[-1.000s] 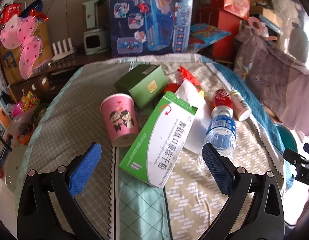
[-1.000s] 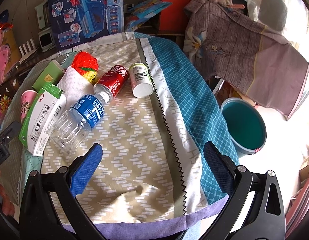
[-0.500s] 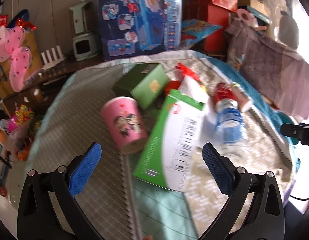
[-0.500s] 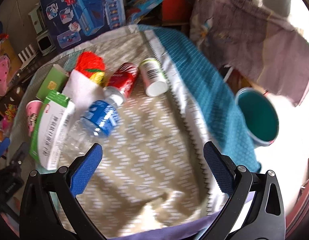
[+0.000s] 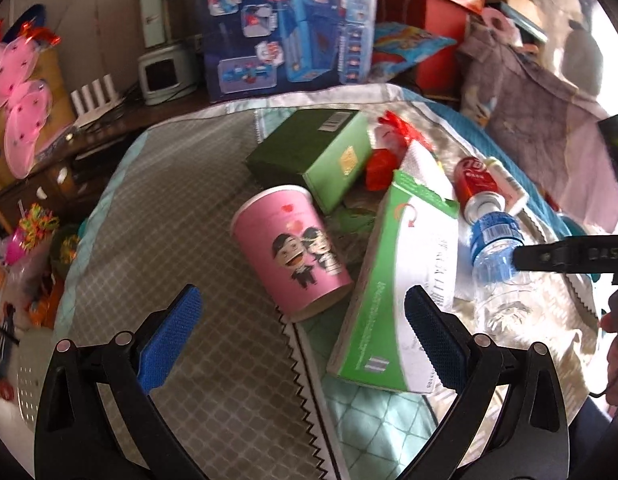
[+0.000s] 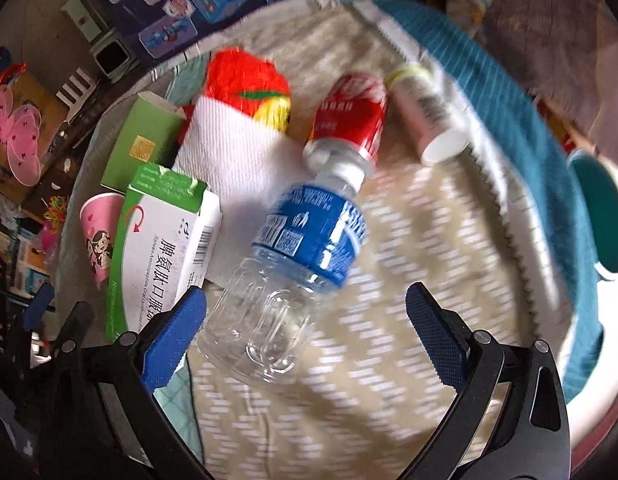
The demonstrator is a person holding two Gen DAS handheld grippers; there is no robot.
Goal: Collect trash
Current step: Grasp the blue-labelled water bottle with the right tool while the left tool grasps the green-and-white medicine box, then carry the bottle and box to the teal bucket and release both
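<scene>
both claws gape empty; right one's arm hides part of the bottle

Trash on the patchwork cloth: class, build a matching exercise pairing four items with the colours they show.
Column A:
1. paper cup
2. soda can
3. plastic bottle
4. medicine box

Column B:
a. clear body, blue label
b. pink with cartoon couple
c. green and white
d. red

Pairs: 1-b, 2-d, 3-a, 4-c
</scene>
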